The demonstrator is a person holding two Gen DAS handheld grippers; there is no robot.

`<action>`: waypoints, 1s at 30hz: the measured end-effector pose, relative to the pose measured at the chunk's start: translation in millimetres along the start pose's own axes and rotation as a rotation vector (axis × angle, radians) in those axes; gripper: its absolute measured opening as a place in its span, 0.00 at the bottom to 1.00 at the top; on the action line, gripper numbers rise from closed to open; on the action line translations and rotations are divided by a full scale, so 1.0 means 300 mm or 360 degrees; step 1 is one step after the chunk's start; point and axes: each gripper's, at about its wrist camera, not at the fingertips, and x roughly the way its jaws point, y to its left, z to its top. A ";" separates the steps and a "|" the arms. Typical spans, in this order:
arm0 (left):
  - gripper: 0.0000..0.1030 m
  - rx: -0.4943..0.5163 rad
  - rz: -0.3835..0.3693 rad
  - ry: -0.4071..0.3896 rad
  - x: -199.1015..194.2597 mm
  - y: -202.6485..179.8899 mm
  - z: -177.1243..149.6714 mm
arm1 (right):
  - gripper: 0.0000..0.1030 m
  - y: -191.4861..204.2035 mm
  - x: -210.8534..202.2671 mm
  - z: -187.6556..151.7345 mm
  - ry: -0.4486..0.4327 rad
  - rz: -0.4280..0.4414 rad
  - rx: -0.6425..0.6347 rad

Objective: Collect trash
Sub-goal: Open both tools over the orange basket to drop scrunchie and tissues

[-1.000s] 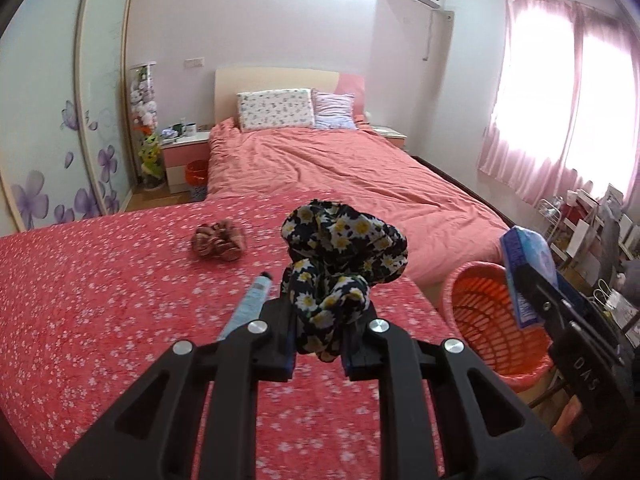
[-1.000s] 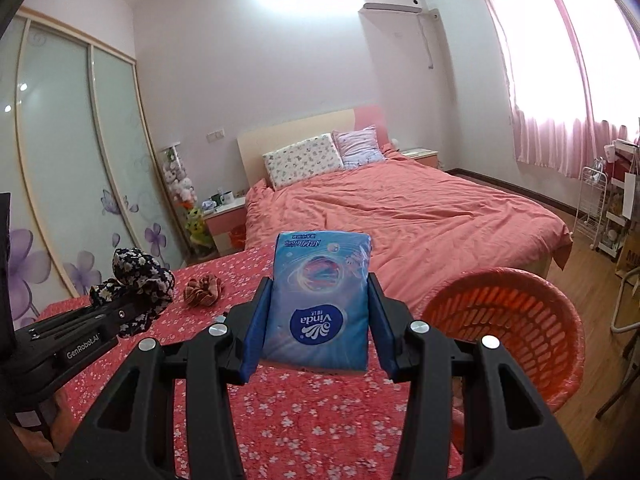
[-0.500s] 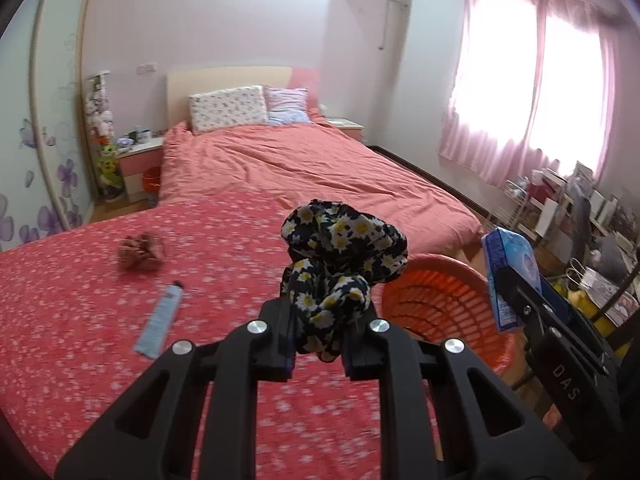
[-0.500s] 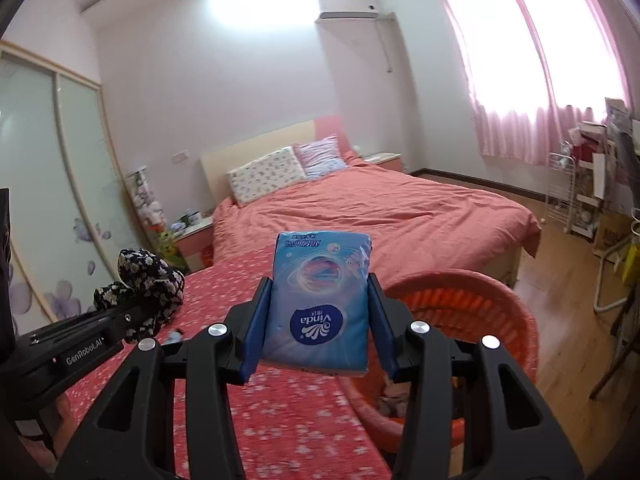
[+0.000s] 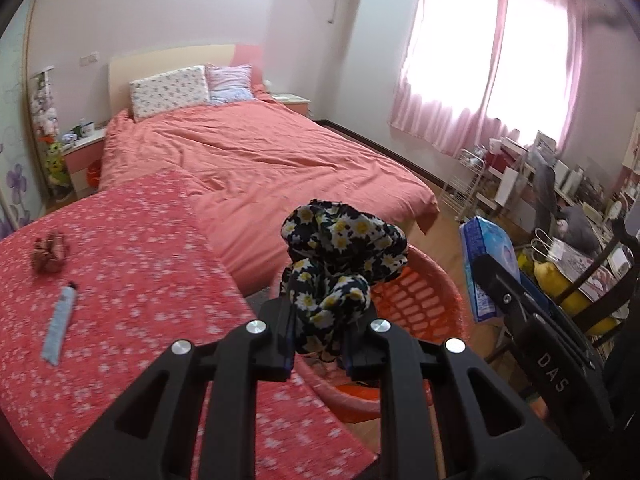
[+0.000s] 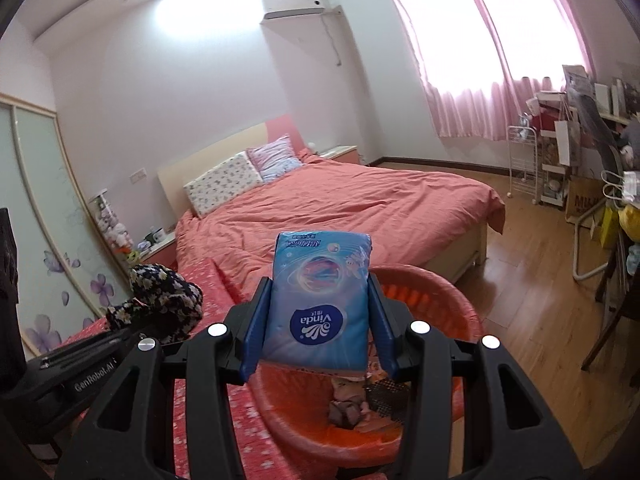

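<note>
My left gripper [image 5: 318, 336] is shut on a black daisy-print scrunchie [image 5: 344, 248] and holds it over the near rim of the orange basket [image 5: 420, 292]. My right gripper [image 6: 320, 332] is shut on a blue Vinda tissue pack [image 6: 320, 300], held above the same orange basket [image 6: 440, 296], which has some scraps in its bottom. The scrunchie [image 6: 164, 300] and left gripper show at the left of the right wrist view; the tissue pack [image 5: 484, 264] shows at the right of the left wrist view.
A pink scrunchie [image 5: 48, 254] and a grey-blue tube [image 5: 60, 324] lie on the red flowered tablecloth [image 5: 140, 280]. A bed with a salmon cover [image 5: 260, 164] stands behind. Cluttered shelves and a white rack [image 6: 524, 164] line the right wall by wooden floor.
Both grippers have swung right, off the table and over the orange basket, each keeping its load. The tube and pink scrunchie have slid to the left of the view.
</note>
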 end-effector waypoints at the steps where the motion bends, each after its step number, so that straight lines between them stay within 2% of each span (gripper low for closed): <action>1: 0.18 0.0005 -0.0012 0.0011 0.021 -0.010 0.000 | 0.45 -0.011 0.007 0.002 0.0001 -0.0005 0.0009; 6: 0.18 0.0015 -0.0058 0.0066 0.123 -0.051 -0.006 | 0.46 -0.055 0.043 0.007 0.0011 -0.0022 0.0046; 9: 0.22 0.0020 -0.0067 0.0095 0.182 -0.062 -0.010 | 0.47 -0.079 0.072 0.006 0.0037 -0.0001 0.0082; 14: 0.38 -0.0008 -0.0045 0.0157 0.263 -0.038 -0.024 | 0.52 -0.115 0.119 -0.004 0.0114 0.0049 0.0143; 16: 0.42 -0.0023 -0.0039 0.0179 0.286 -0.024 -0.029 | 0.59 -0.122 0.124 -0.005 0.0128 0.0054 0.0158; 18: 0.47 -0.0037 -0.0024 0.0185 0.295 0.003 -0.035 | 0.65 -0.126 0.123 -0.005 0.0130 0.0050 0.0168; 24: 0.53 -0.0054 0.0080 0.0159 0.263 0.079 -0.041 | 0.66 -0.096 0.106 -0.007 0.0126 0.0023 0.0125; 30: 0.58 -0.0110 0.0214 0.0148 0.193 0.209 -0.063 | 0.66 -0.047 0.099 0.000 0.0131 0.0018 0.0041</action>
